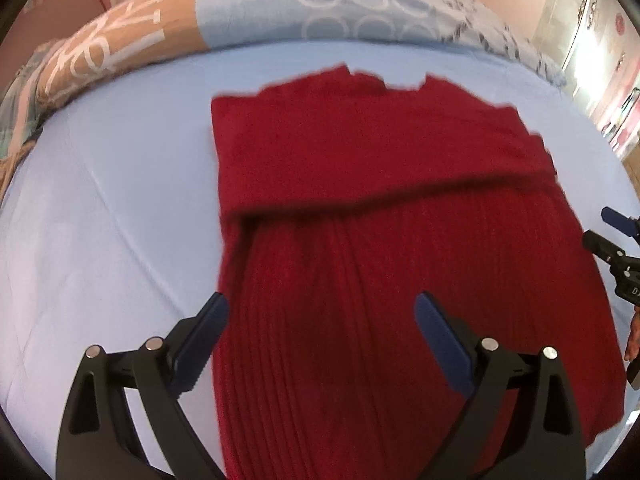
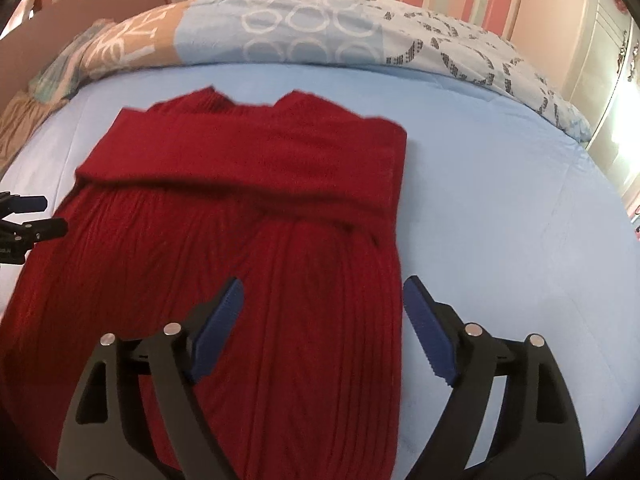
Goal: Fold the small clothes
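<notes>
A dark red ribbed knit sweater [image 1: 380,200] lies flat on the light blue bed sheet [image 1: 100,220], its sleeves folded across the chest as a band. My left gripper [image 1: 322,304] hovers open over the sweater's left edge, nothing between its blue pads. In the right wrist view the same sweater [image 2: 240,208] fills the left half. My right gripper [image 2: 323,287] is open above the sweater's right edge, with no cloth pinched. Each gripper shows at the side of the other's view: the right one [image 1: 612,236] and the left one [image 2: 28,216].
A rolled duvet [image 2: 312,32] with blue, tan and circle patterns lies along the far side of the bed. Pink striped wall behind it. A white wardrobe [image 2: 612,80] stands at the right. Bare sheet [image 2: 520,220] lies right of the sweater.
</notes>
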`<action>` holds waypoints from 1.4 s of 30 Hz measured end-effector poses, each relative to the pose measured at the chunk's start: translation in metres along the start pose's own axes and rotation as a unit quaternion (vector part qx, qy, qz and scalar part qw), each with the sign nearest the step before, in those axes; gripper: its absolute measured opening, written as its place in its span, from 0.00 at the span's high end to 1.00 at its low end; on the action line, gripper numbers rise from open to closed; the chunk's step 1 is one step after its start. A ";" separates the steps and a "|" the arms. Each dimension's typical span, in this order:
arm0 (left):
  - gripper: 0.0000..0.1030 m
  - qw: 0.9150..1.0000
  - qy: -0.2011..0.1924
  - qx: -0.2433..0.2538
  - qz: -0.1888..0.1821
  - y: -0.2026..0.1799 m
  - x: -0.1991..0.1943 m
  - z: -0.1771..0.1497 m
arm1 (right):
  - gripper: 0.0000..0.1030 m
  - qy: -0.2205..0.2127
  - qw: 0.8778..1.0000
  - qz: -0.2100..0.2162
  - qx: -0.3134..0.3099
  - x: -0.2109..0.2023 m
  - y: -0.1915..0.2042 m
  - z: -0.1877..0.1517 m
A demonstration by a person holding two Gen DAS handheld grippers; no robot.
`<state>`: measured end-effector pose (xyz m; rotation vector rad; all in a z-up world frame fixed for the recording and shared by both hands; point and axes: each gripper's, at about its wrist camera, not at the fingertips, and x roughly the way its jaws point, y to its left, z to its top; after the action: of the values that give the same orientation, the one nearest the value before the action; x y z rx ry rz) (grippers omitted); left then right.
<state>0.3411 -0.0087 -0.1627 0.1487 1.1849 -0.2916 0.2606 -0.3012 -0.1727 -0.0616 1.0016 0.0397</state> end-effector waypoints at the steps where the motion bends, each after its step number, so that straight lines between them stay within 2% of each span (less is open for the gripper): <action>1: 0.08 1.000 0.004 -0.003 -0.006 -0.001 -0.002 -0.006 | 0.20 0.002 1.000 0.003 0.000 -0.003 0.002 -0.005; 4: 0.04 1.000 0.012 -0.010 -0.010 -0.003 -0.006 -0.020 | 0.20 0.002 1.000 0.007 -0.002 -0.015 0.006 -0.019; 8: 0.04 1.000 0.024 -0.011 -0.007 -0.008 -0.008 -0.036 | 0.20 0.016 1.000 0.019 0.012 -0.022 0.008 -0.036; 10: 0.04 1.000 0.022 -0.012 -0.006 -0.011 -0.017 -0.046 | 0.20 0.017 1.000 0.012 0.008 -0.030 0.009 -0.043; 16: 0.04 1.000 0.013 0.020 0.002 -0.022 -0.040 -0.070 | 0.20 0.024 1.000 0.012 0.015 -0.062 0.002 -0.062; 21: 0.04 0.999 0.036 -0.010 -0.020 -0.017 -0.050 -0.097 | 0.20 0.022 0.999 0.025 0.011 -0.081 0.011 -0.072; 26: 0.04 0.997 0.063 -0.034 0.004 -0.017 -0.058 -0.122 | 0.20 0.030 0.999 0.020 0.009 -0.090 0.026 -0.086; 31: 0.04 0.997 0.067 -0.019 0.042 -0.023 -0.066 -0.137 | 0.12 0.035 0.999 -0.012 0.016 -0.098 0.033 -0.100; 42: 0.04 0.997 0.059 -0.035 0.044 -0.023 -0.076 -0.154 | 0.12 0.046 0.999 -0.013 0.017 -0.107 0.033 -0.111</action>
<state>0.1712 0.0217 -0.1485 0.1594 1.3005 -0.1652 0.1078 -0.2768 -0.1427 -0.0459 1.0929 -0.0033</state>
